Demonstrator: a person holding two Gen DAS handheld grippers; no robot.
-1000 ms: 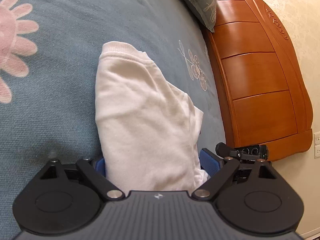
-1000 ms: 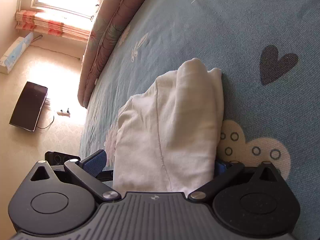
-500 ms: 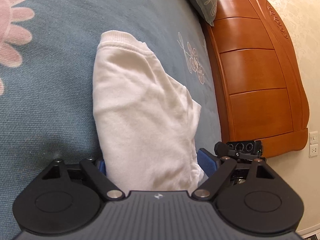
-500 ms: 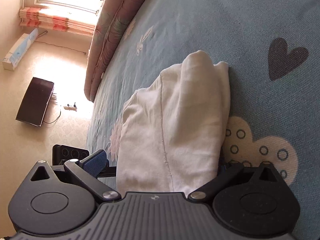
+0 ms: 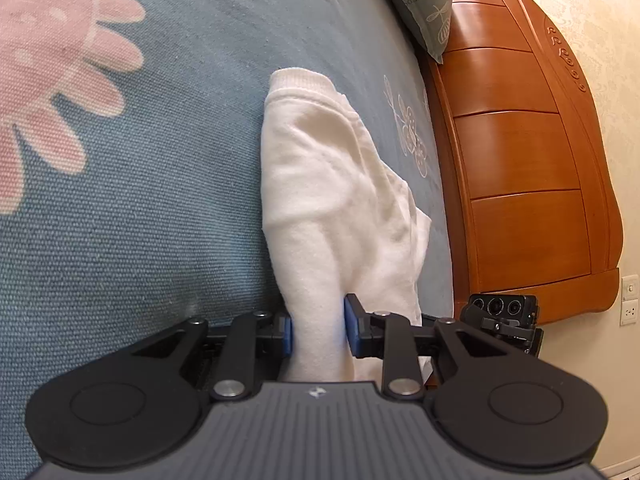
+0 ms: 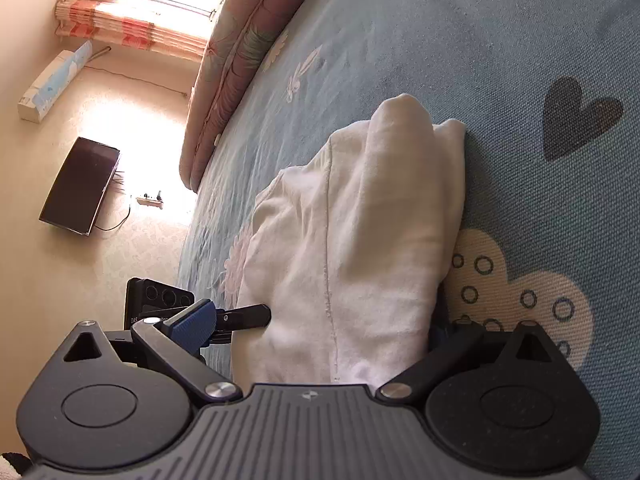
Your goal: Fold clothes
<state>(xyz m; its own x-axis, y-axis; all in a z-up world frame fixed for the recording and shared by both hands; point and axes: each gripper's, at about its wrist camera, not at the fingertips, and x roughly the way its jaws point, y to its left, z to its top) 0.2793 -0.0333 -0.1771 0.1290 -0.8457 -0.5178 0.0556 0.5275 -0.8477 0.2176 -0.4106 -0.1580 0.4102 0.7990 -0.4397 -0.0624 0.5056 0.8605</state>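
A white garment [image 5: 332,200] lies folded in a thick strip on the blue patterned bedspread [image 5: 140,200]. My left gripper [image 5: 318,330] is shut on its near edge, the blue pads pinching a bunched fold. In the right wrist view the same garment [image 6: 360,240] runs between the wide-apart fingers of my right gripper [image 6: 316,328], which is open. Its left blue pad [image 6: 192,324] stands clear of the cloth; the right pad is hidden behind the garment.
A wooden headboard [image 5: 520,160] and a grey-green pillow [image 5: 424,0] lie to the right in the left wrist view. The right wrist view shows a rolled pink quilt [image 6: 240,60], the bed edge, and the floor with a dark panel [image 6: 80,186] and power strip.
My left gripper has closed from wide open onto the garment's near edge, bunching the cloth. The right gripper stays open around the other end with little movement.
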